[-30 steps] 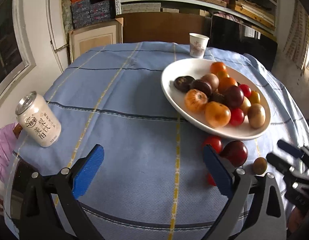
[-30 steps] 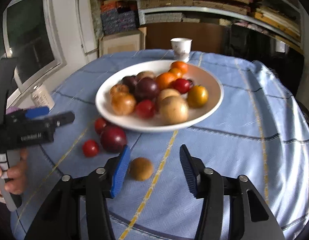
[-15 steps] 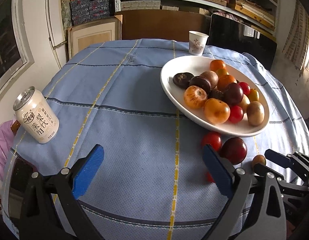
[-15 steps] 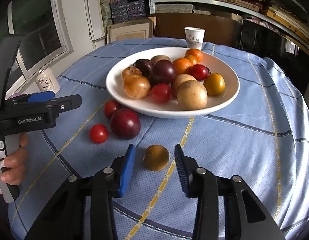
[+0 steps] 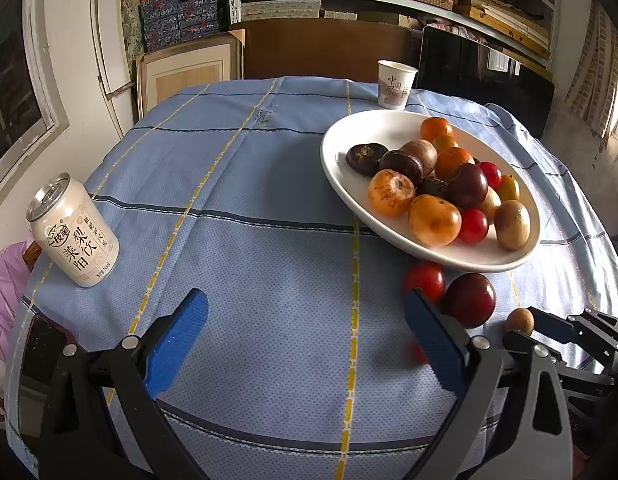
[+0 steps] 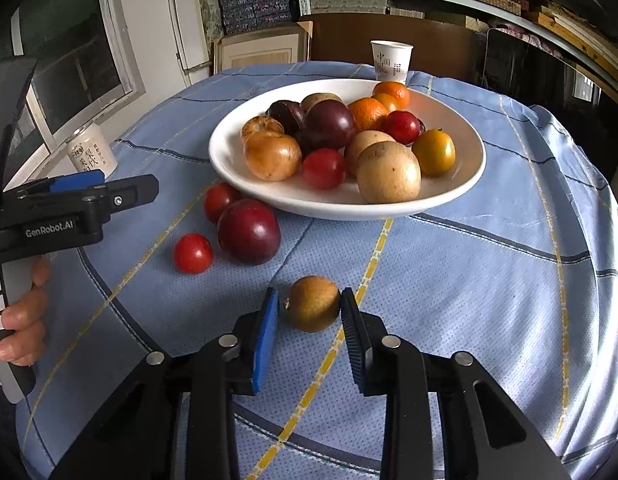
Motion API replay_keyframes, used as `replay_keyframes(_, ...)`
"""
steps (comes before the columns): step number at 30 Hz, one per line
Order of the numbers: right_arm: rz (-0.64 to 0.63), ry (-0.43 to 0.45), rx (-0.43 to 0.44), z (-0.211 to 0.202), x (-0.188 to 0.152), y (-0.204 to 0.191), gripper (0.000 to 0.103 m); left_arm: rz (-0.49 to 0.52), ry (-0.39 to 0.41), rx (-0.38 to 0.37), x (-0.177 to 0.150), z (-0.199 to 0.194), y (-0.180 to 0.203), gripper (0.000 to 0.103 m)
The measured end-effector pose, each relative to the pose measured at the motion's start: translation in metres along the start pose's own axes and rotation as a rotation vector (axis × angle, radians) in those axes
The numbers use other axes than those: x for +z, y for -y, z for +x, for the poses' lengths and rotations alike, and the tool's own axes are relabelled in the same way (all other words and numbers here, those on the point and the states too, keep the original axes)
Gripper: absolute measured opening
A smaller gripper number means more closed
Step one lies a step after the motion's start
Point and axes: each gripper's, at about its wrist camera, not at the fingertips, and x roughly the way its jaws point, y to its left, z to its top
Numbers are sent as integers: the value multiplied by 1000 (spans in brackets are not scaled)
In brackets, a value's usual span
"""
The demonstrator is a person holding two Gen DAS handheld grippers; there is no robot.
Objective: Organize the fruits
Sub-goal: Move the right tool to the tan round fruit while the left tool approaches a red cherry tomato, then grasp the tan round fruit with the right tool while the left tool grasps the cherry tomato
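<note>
A small brown round fruit (image 6: 313,308) lies on the blue cloth in front of the white plate (image 6: 349,208) piled with fruits. My right gripper (image 6: 307,301) has it between its jaws, which are closing, the blue pads against its two sides. From the left wrist view the same fruit (image 5: 519,321) and right gripper (image 5: 549,330) show at the right edge. A dark red plum (image 6: 249,230) and two red tomatoes (image 6: 193,253) (image 6: 221,200) lie loose left of it. My left gripper (image 5: 305,304) hangs open over bare cloth with nothing between its fingers.
A drink can (image 5: 75,232) stands at the table's left edge. A paper cup (image 5: 395,84) stands behind the plate (image 5: 341,184). A person's hand (image 6: 21,316) holds the left gripper's handle. Shelves and boards fill the wall behind the round table.
My right gripper's jaws have narrowed from wide apart to the sides of the brown fruit, and it has come in closer around it. The left gripper has kept still and open.
</note>
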Motion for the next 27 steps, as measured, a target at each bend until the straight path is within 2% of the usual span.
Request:
replay_keyframes(12, 23, 26, 10, -5, 2, 5, 29, 7, -11, -7, 0, 1, 0, 96)
replay_keyframes(19, 63, 53, 8, -13, 4, 15, 29, 142, -22, -150, -12, -4, 27, 96)
replay_keyframes(21, 63, 55, 5, -14, 4, 16, 29, 172, -26, -193, -15, -5, 35, 79)
replay_keyframes(22, 64, 56, 6, -15, 4, 16, 29, 180, -35, -215, -17, -4, 38, 76)
replay_keyframes(24, 66, 56, 9, -15, 4, 16, 29, 186, -56, -253, -19, -2, 42, 61)
replay_keyframes(27, 63, 60, 9, -16, 5, 15, 29, 190, -67, -258, -21, 2, 46, 54)
